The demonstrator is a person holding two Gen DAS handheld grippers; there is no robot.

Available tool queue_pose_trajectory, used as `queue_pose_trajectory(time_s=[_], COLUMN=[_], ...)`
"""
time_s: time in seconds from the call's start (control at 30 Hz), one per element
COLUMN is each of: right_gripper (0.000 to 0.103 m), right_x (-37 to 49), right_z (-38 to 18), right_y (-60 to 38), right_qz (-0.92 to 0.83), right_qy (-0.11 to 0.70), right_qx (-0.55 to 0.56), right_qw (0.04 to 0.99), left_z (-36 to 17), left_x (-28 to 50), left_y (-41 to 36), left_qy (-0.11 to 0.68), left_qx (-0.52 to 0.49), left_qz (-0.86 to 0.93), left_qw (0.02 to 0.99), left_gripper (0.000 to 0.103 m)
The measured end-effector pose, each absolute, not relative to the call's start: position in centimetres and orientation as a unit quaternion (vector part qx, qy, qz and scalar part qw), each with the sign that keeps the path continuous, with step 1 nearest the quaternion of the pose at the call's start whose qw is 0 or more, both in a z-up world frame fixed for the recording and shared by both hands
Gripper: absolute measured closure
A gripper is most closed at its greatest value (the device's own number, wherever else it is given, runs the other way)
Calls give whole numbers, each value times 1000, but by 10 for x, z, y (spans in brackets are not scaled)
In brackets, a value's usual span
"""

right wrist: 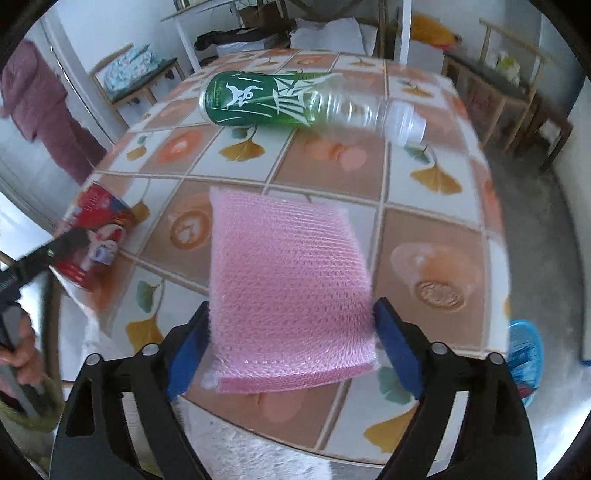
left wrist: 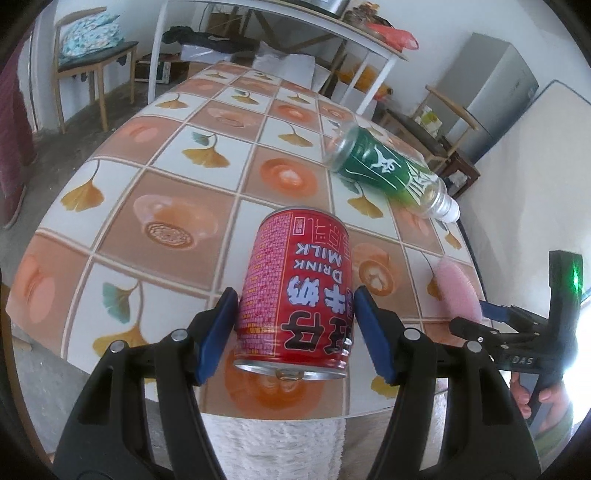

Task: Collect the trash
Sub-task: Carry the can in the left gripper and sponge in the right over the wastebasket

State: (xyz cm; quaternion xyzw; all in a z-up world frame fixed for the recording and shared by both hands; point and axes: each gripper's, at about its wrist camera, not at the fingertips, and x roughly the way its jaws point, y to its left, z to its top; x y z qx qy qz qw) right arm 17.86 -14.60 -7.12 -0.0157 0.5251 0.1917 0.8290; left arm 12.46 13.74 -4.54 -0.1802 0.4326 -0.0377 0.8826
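My left gripper is shut on a red milk-drink can, held tilted just above the table's near edge; the can also shows in the right wrist view. My right gripper is shut on a pink bubble-wrap sheet, held over the table; its edge shows in the left wrist view. An empty green-labelled plastic bottle lies on its side on the table beyond both grippers, also in the right wrist view.
The table has a tiled orange-and-leaf cloth. A white fluffy cover hangs at its near edge. Wooden chairs, a white shelf frame and a grey cabinet stand around. A blue object lies on the floor.
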Motion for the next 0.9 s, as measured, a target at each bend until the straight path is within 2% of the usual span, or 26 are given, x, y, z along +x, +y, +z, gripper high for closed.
queue_pose_trajectory(time_s=[0.23, 0.67, 0.73, 0.77, 0.9], right_gripper=[13, 13, 16, 22, 23], right_x=[183, 189, 188, 188, 187], right_z=[-71, -78, -78, -78, -78], right_y=[-145, -127, -127, -127, -131], right_qz=[201, 166, 168, 168, 168], right_qy=[525, 513, 511, 513, 512], right_qx=[1, -54, -55, -54, -44], right_qw=[827, 841, 841, 840, 841], left_z=[-44, -42, -42, -42, -42], left_x=[127, 127, 127, 127, 127], left_y=[129, 123, 123, 123, 123], left_qy=[433, 433, 433, 433, 433], left_qx=[-166, -148, -149, -149, -147], left_qz=[-31, -24, -24, -24, -24], left_qw=[885, 889, 889, 889, 889], left_gripper=[42, 42, 42, 42, 42])
